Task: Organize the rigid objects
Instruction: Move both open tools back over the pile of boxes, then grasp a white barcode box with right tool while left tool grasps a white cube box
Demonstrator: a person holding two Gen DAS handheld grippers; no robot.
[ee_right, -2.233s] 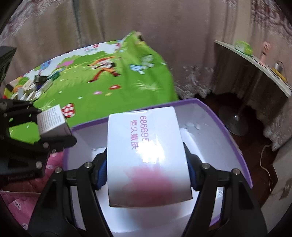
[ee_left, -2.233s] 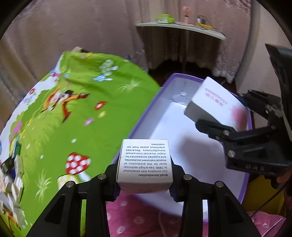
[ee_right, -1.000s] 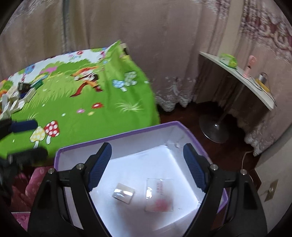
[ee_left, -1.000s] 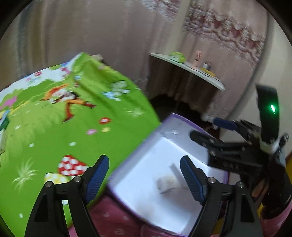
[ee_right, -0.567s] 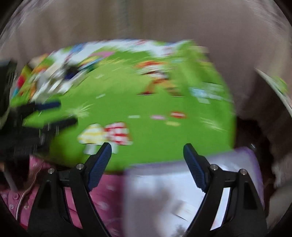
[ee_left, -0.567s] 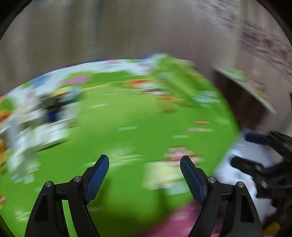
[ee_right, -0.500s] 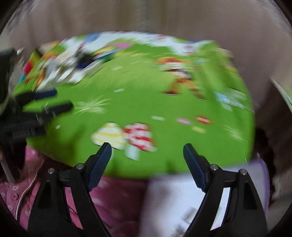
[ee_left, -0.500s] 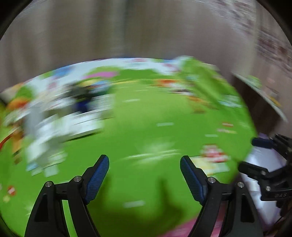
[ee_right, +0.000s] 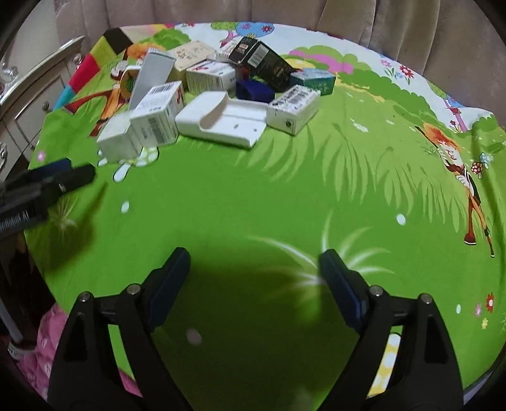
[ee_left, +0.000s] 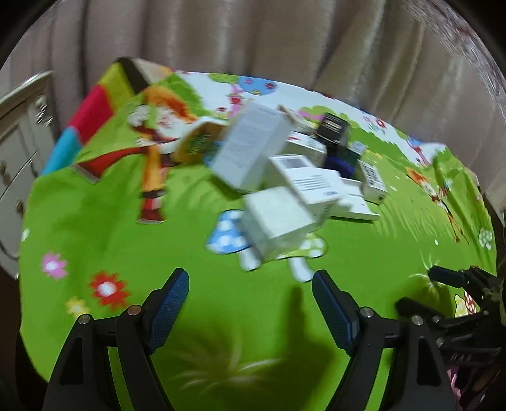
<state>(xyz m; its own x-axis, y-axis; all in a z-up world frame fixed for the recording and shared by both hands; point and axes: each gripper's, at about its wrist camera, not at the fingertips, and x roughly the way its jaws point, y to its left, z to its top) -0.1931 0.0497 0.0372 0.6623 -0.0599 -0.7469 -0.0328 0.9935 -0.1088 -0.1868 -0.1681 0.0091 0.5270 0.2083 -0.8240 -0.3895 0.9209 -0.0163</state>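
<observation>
Boxes are seen heaped on a green cartoon-print cloth (ee_left: 95, 221) in the left wrist view, which is blurred. A white carton (ee_left: 278, 226) lies nearest, over a blue mushroom print, with a tilted white box (ee_left: 249, 151) behind it and a black box (ee_left: 333, 128) at the far end of the heap. The left gripper (ee_left: 249, 300) is held above bare cloth short of the carton, its blue-padded jaws spread wide with nothing between them. The right gripper (ee_left: 442, 294) is seen at the right edge, also apart from the pile.

In the right wrist view the pile (ee_right: 215, 91) is shown sharply at the far left of the cloth (ee_right: 316, 189): a white moulded tray (ee_right: 227, 121) at the front, a barcode box (ee_right: 158, 113) to its left, a small white box (ee_right: 294, 107) to its right, and a black carton (ee_right: 262, 63), a blue case (ee_right: 254, 90) and a teal box (ee_right: 313, 80) behind. The right gripper (ee_right: 254, 272) is held well short of the pile over bare green cloth; its jaws have just been opening wider and are empty. The left gripper (ee_right: 63, 174) is seen at the left edge, near the closest white box (ee_right: 115, 142) but not touching it. A beige curtain (ee_right: 221, 12) hangs behind.
</observation>
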